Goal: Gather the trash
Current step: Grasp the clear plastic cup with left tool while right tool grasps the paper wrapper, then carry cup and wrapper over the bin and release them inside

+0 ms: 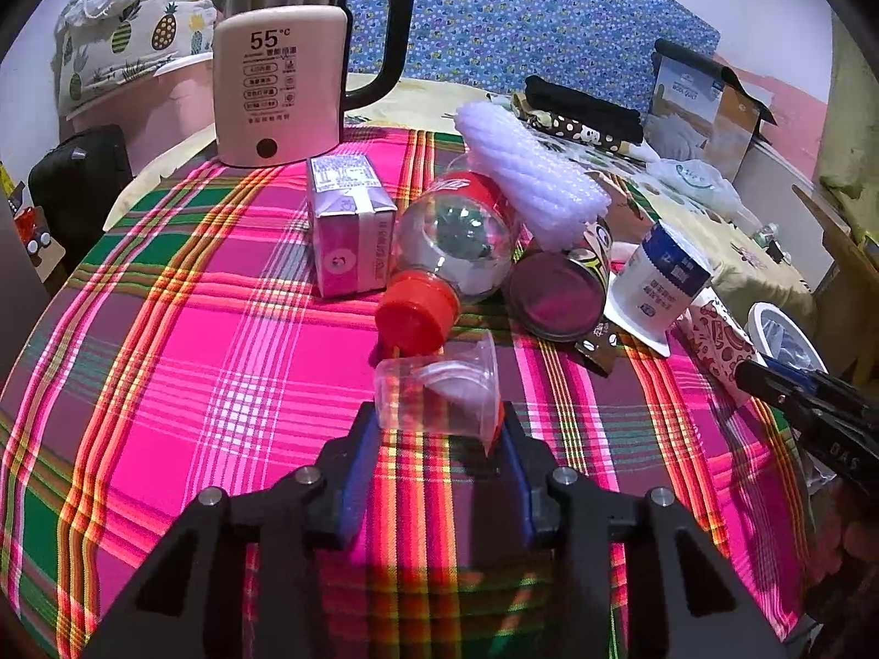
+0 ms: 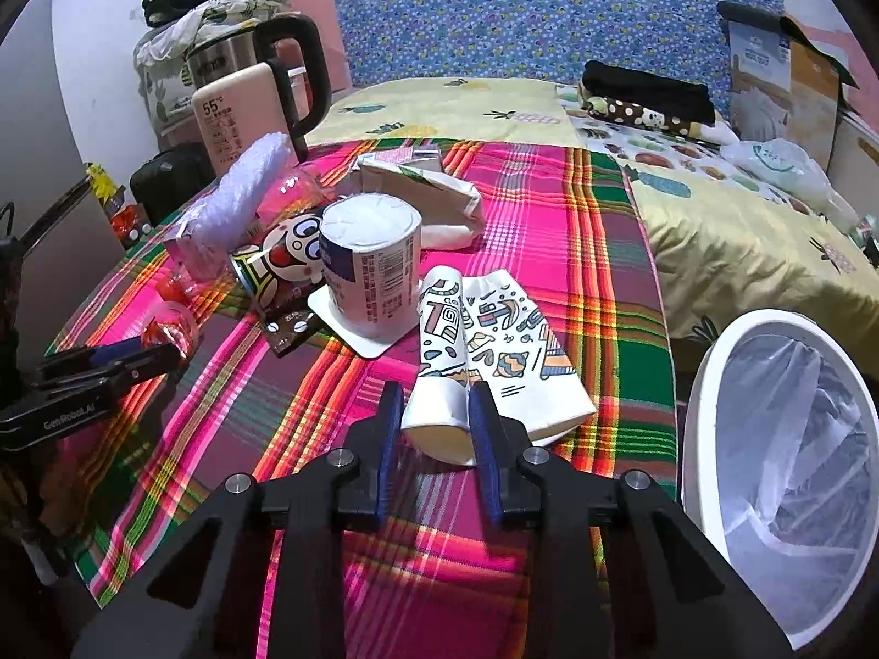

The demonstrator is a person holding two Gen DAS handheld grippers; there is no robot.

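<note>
My left gripper is closed on a clear plastic cup lying on its side on the plaid cloth. Behind the cup lie a clear bottle with a red cap, a pink carton, a foam roll, a cartoon can and a white yogurt cup. My right gripper is closed on a crushed patterned paper cup; a second flattened patterned cup lies beside it. The white bin with a plastic liner stands off the table at right.
A kettle and a pink warmer stand at the table's back left. The yogurt cup, the can and a folded paper bag lie ahead of my right gripper. A bed with folded clothes lies beyond the table.
</note>
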